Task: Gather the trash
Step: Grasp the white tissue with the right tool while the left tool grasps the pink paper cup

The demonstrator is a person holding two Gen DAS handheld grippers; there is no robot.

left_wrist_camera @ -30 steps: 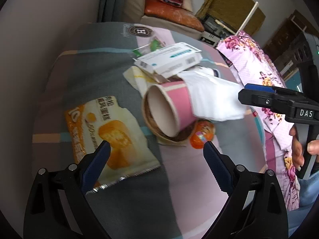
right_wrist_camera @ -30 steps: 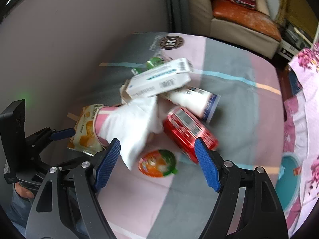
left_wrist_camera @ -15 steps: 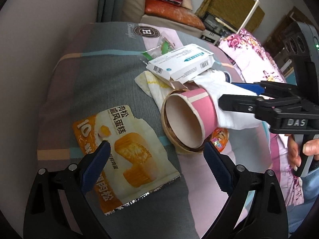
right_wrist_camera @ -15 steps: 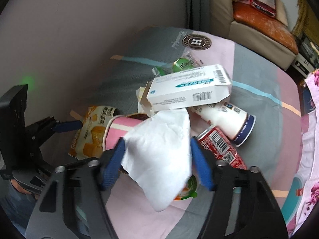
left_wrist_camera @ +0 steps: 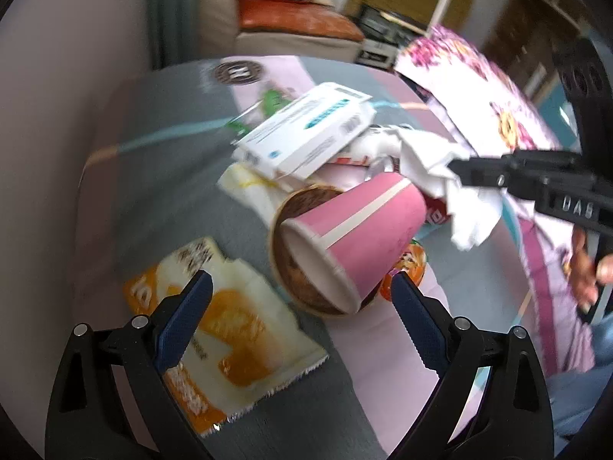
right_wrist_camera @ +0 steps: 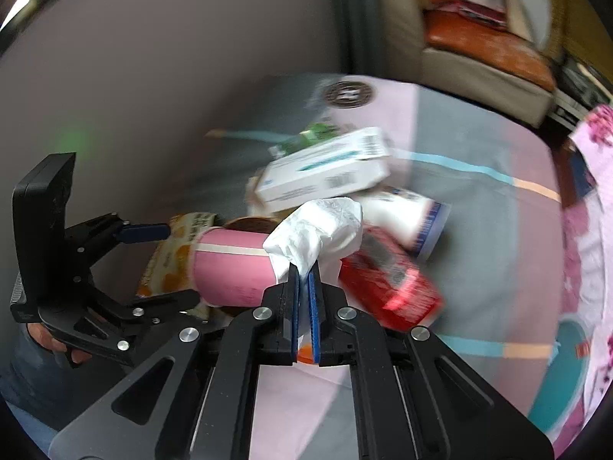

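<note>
The right tongs are clamped on a crumpled white tissue, its bunched bulk sticking out past the blue pads and a thin fold pinched between them — in the left wrist view the same tissue hangs from the black tips over the heap. The left tongs stand wide apart with nothing between them, above a pink paper cup lying on its side against a brown bowl. Around them on the striped cloth lie an orange snack wrapper, a white carton atop the pile, a red can, a white bottle and a small orange cup, touching or overlapping.
</note>
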